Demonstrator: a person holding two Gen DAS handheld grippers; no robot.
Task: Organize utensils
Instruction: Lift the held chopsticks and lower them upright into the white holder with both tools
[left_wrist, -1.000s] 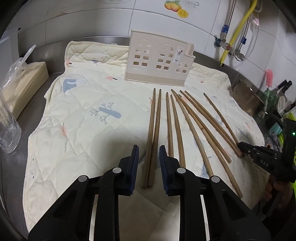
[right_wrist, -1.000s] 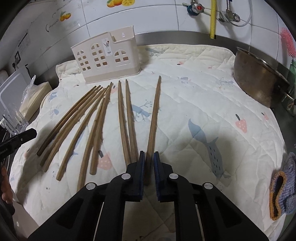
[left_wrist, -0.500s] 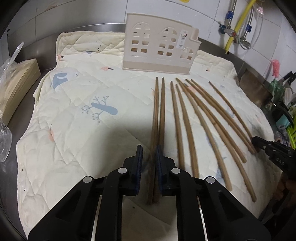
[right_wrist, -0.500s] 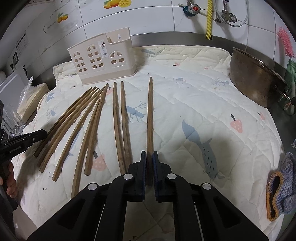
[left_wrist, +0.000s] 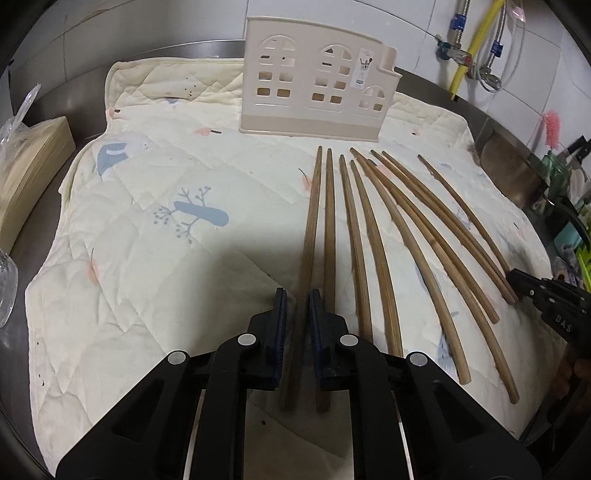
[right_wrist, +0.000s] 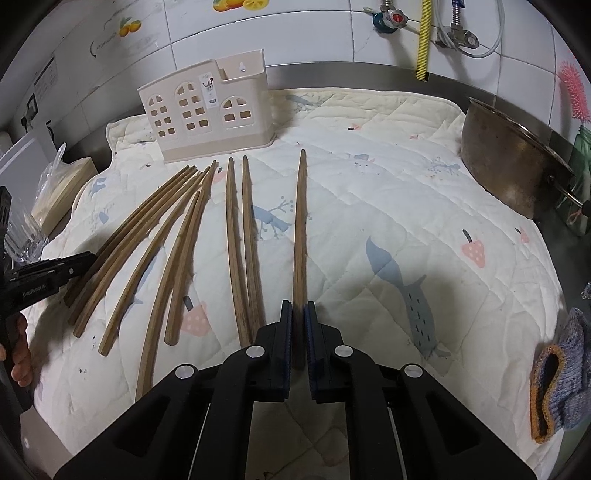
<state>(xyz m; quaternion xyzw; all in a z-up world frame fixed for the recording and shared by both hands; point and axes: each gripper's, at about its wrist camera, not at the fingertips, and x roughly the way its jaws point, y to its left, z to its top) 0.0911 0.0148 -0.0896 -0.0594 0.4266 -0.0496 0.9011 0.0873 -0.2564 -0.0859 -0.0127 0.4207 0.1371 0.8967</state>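
Chopsticks (left_wrist: 373, 236) lie in a loose fan on the quilted mat (left_wrist: 155, 192) that covers the steel bench (left_wrist: 40, 229), their thin tips pointing toward the back edge and their thick ends toward the near edge; the beige utensil holder (left_wrist: 317, 81), shaped like a little house with window cut-outs, stands upright at the back edge of the mat, just beyond the tips; it looks empty through the cut-outs, though its inside is not fully visible. The left gripper (left_wrist: 297, 302) has its jaws drawn in on the leftmost chopstick (left_wrist: 312, 221) of the fan, which runs between the blue pads near its thick end; the jaws have just been closing, and the neighbouring stick lies just outside the right pad. The right gripper (right_wrist: 299, 314) is clamped tight on the rightmost chopstick (right_wrist: 300, 229), held near its thick end; this stick is set apart from the rest of the fan, its tip aimed at the back edge to the right of the holder. In the right wrist view the left gripper's black body shows at the left edge of the mat, with a hand (right_wrist: 18, 347) under it. A metal bowl (right_wrist: 509, 162) leans at the right edge of the bench, a knitted cloth (right_wrist: 557, 384) sits at the near right corner, and a clear glass (right_wrist: 22, 236) and a bagged stack of paper (left_wrist: 29, 173) stand off the left edge of the mat.
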